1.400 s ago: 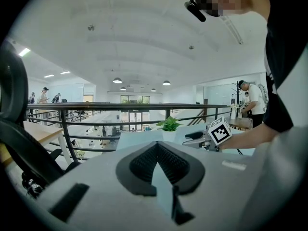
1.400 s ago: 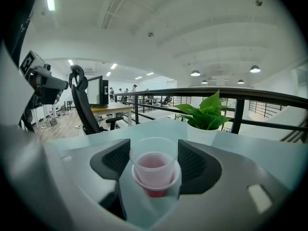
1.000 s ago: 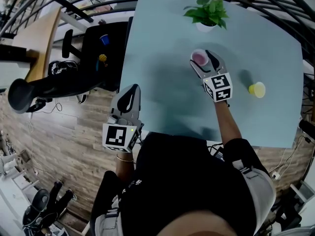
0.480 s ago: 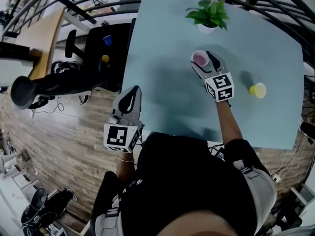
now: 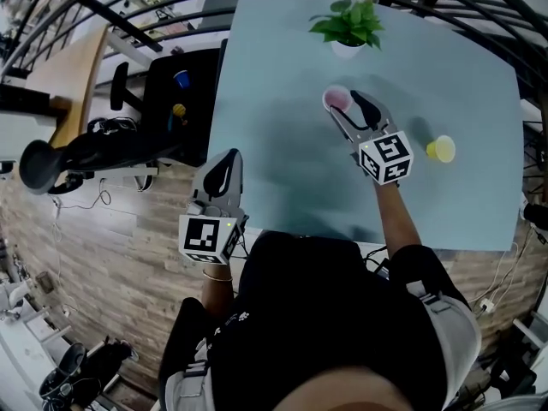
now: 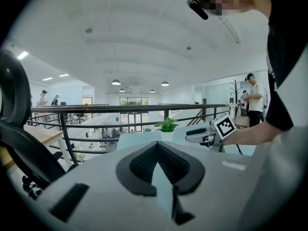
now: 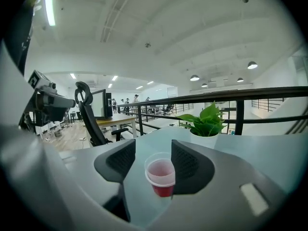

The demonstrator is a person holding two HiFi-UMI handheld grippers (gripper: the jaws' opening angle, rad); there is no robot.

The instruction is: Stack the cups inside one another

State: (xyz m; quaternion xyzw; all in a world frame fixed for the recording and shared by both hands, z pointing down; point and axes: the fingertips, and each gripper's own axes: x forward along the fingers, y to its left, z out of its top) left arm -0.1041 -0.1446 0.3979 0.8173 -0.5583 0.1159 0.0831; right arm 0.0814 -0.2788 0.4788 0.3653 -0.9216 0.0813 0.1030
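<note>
A clear cup with a pink inside stands on the pale blue table, between the jaws of my right gripper. Those jaws have just been closing. The cup's rim rests against the right pad, while a strip of table still shows between the cup and the left pad. A small yellow cup stands to the right of that gripper, apart from it. My left gripper hangs off the table's near left edge, tips together and empty.
A potted green plant stands at the table's far side, just behind the pink cup. A black office chair and a dark desk are left of the table. A black railing runs beyond the far edge.
My right gripper has come up toward the camera and its jaws have narrowed around the pink cup. The left gripper has stayed where it was.
</note>
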